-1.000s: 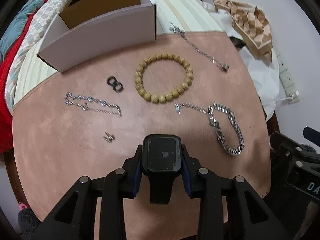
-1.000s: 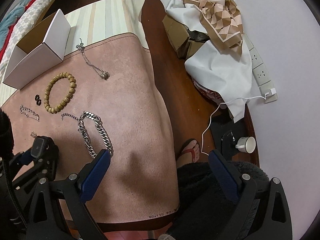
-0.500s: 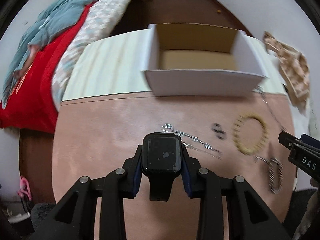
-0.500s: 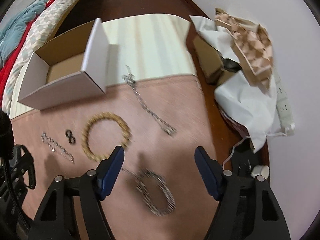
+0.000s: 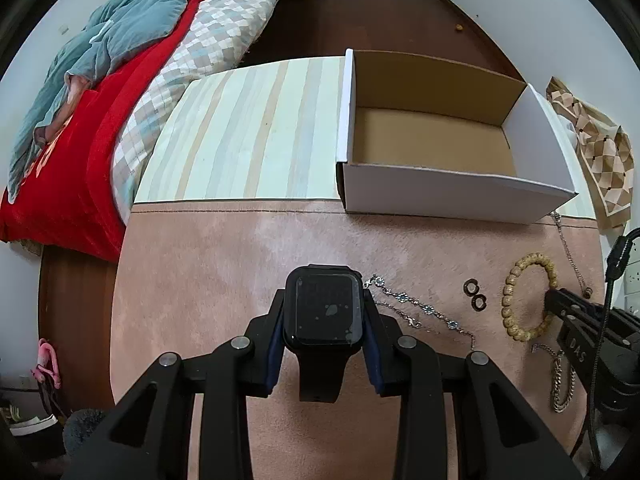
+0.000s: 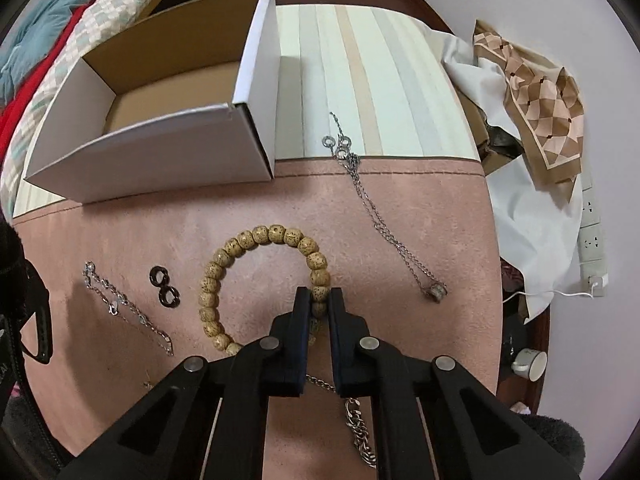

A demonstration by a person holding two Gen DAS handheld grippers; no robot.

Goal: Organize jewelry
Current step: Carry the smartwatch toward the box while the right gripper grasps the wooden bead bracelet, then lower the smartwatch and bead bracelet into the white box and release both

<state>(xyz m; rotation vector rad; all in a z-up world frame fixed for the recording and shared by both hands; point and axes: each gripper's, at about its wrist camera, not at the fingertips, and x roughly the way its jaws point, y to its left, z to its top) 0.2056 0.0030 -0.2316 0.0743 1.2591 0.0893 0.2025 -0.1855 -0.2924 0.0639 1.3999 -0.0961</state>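
My left gripper (image 5: 324,316) is shut on a black smartwatch (image 5: 323,312) and holds it above the pink mat (image 5: 208,280). My right gripper (image 6: 319,300) is shut on the right side of a wooden bead bracelet (image 6: 256,240), which lies on the mat; it also shows in the left wrist view (image 5: 520,304). An open white cardboard box (image 5: 432,136) stands empty at the mat's far edge, also in the right wrist view (image 6: 160,120).
On the mat lie a thin silver bracelet (image 5: 416,308), two dark rings (image 6: 164,286), a long silver necklace with a bead pendant (image 6: 384,220) and a heavy silver chain (image 5: 562,384). A bed with a red blanket (image 5: 80,120) is at the left. Cloth and a power strip (image 6: 592,228) lie right.
My left gripper swung left with the watch and now faces the box. My right gripper moved down to the mat and closed from wide open onto the bead bracelet.
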